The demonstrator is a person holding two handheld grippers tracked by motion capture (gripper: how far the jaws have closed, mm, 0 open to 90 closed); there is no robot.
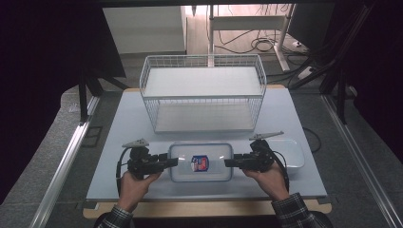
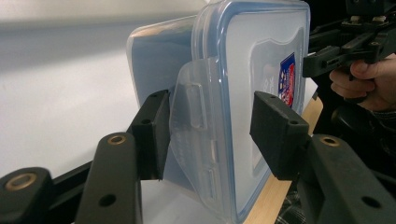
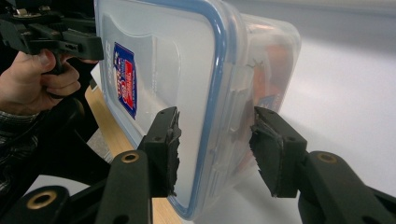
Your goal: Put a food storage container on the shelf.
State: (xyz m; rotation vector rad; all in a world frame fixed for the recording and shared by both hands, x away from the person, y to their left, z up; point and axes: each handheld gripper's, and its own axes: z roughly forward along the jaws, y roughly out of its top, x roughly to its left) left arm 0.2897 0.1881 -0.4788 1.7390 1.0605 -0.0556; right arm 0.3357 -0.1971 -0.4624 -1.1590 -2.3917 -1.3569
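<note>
A clear plastic food container [image 1: 201, 162] with a blue-rimmed lid and a red and blue label lies near the table's front edge. My left gripper [image 1: 174, 161] grips its left end. In the left gripper view the jaws of my left gripper [image 2: 212, 107] clamp that end across the lid and base, over a side latch flap [image 2: 194, 121]. My right gripper [image 1: 228, 163] holds the opposite end. In the right gripper view one pad of my right gripper [image 3: 215, 126] presses on the lid and the other on the base. Something orange shows faintly inside the container [image 3: 187, 70].
A white wire basket [image 1: 202, 92] with an upper shelf stands at the back middle of the pale table [image 1: 133, 123]. A shallow white tray [image 1: 292, 153] sits just right of my right hand. The table's wooden front edge [image 1: 204, 208] runs close below both hands.
</note>
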